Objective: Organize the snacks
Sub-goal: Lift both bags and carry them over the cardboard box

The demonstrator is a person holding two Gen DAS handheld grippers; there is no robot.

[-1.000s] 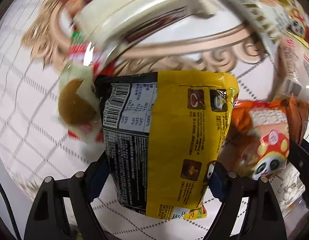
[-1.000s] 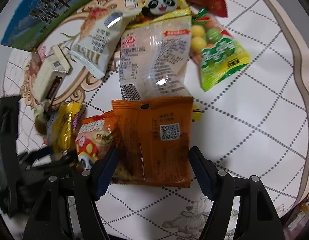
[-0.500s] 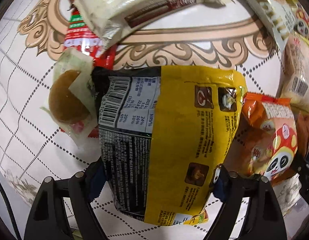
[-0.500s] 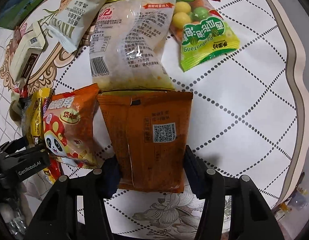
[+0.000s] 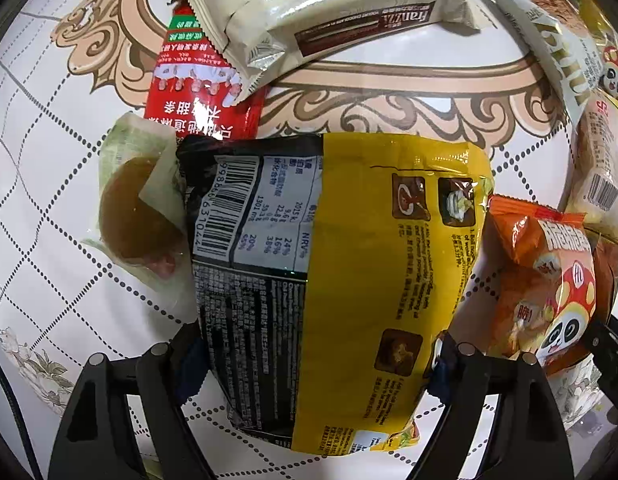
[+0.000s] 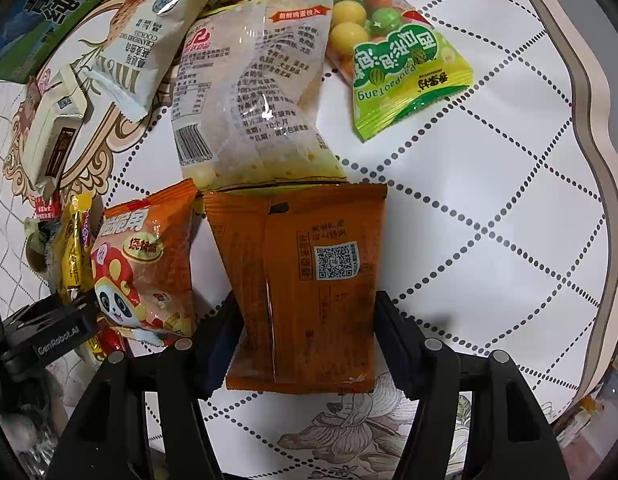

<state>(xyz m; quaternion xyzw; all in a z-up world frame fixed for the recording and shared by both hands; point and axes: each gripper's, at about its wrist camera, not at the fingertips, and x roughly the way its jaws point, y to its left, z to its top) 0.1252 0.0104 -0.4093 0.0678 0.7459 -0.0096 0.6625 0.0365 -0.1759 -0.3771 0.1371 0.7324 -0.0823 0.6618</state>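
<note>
Sorting has barely begun: left gripper clamps the yellow packet, right gripper clamps the orange packet, other snacks lie scattered on the worktop.

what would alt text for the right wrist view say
The right gripper clamps an orange snack packet with a QR code, above a white patterned tablecloth. Beyond lie a clear egg-snack bag and a green candy bag.

Both fisheye views were bright and sharp, bowing strongly toward black corners. Overhead light left white glare on the glossy cream wafer packet and clear egg-snack bag.
</note>
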